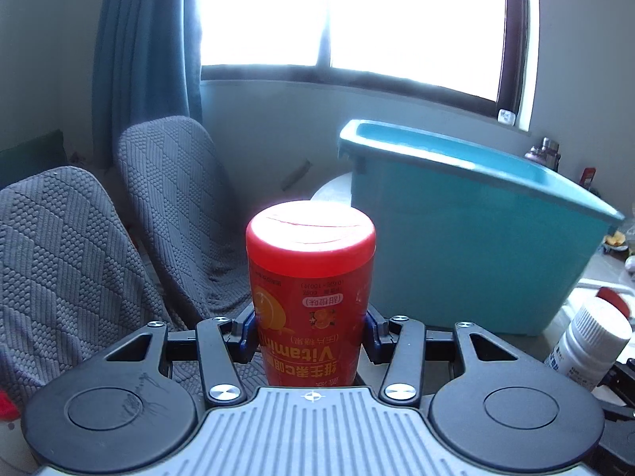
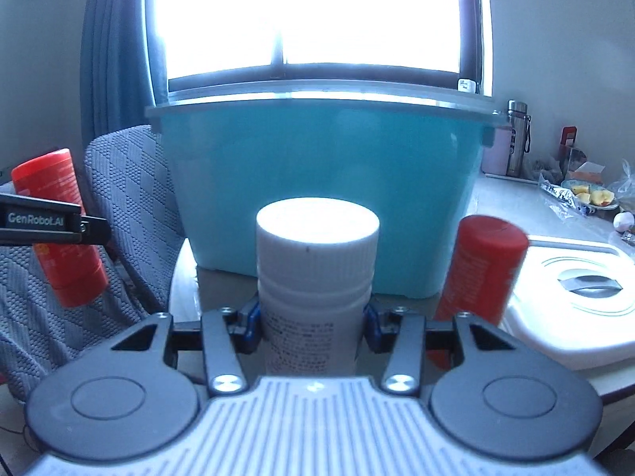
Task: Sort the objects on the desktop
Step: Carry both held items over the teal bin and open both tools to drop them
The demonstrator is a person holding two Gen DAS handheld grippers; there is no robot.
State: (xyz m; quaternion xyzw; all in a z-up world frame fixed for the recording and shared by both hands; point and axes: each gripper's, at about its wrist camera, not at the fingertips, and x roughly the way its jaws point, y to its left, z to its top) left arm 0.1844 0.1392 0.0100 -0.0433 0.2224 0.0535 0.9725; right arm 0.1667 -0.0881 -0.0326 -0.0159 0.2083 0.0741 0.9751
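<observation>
My left gripper is shut on a red vitamin C bottle, held upside down in the air to the left of a teal plastic bin. That bottle also shows in the right wrist view at the far left. My right gripper is shut on a white pill bottle, held upright in front of the teal bin. The white bottle also shows in the left wrist view at lower right. A second red bottle stands on the table right of the bin.
A white bin lid lies on the table at right. Two grey-covered chairs stand left of the table. A steel flask, a plate of fruit and bags sit at the far right under the window.
</observation>
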